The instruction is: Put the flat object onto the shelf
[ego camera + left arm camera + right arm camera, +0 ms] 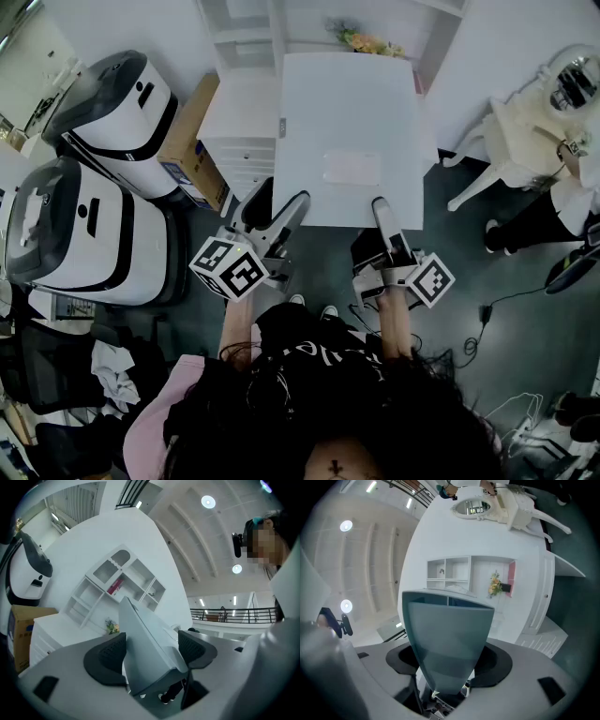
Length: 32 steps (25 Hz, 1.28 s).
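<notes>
A large, flat, pale grey box [347, 122] is held up in front of me by its near edge. My left gripper [281, 211] is shut on its near left corner and my right gripper [382, 211] on its near right corner. In the left gripper view the box [145, 639] stands on edge between the two dark pads [105, 660]. Seen from the right gripper view, the box [447, 625] fills the gap between the jaws. The white shelf unit [246, 28] stands against the wall beyond the box's far edge, with open compartments [468, 573].
A bunch of flowers [370, 42] sits on the shelf unit. A white drawer cabinet [239, 131] and a cardboard box [192, 141] stand left of the flat box. Two white and black machines [75, 234] are further left. A white chair [520, 131] and a person's legs [539, 220] are at the right.
</notes>
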Each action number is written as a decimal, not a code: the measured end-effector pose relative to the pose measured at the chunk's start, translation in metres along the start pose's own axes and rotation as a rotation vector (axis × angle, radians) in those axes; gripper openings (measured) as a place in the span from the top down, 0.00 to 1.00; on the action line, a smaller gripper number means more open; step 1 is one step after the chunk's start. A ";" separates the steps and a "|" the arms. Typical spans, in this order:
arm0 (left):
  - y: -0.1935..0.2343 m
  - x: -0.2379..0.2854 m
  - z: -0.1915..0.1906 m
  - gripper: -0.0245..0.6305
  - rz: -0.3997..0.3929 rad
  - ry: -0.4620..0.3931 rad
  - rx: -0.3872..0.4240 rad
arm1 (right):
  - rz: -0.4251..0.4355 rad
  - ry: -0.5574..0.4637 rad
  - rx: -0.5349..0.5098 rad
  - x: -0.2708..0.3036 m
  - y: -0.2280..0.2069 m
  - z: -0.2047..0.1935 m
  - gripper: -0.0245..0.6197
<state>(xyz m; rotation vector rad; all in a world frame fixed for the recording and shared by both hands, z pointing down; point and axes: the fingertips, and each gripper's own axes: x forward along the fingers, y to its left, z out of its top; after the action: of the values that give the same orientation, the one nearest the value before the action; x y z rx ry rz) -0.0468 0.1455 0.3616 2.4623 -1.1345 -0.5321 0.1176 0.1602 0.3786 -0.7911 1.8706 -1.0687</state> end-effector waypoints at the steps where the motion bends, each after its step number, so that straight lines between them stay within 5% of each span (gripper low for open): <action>1: 0.000 0.000 0.000 0.41 0.000 0.001 -0.001 | -0.003 0.000 0.001 0.000 -0.001 0.000 0.50; 16: 0.012 -0.005 0.002 0.41 0.004 0.000 -0.023 | -0.025 -0.007 0.026 0.004 -0.007 -0.011 0.50; 32: 0.079 0.005 0.036 0.41 -0.049 -0.003 -0.023 | -0.034 -0.030 0.042 0.068 -0.029 -0.042 0.50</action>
<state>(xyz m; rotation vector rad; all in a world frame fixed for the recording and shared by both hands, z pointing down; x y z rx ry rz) -0.1120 0.0875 0.3679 2.4762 -1.0660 -0.5594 0.0523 0.1080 0.3937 -0.8134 1.8099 -1.1076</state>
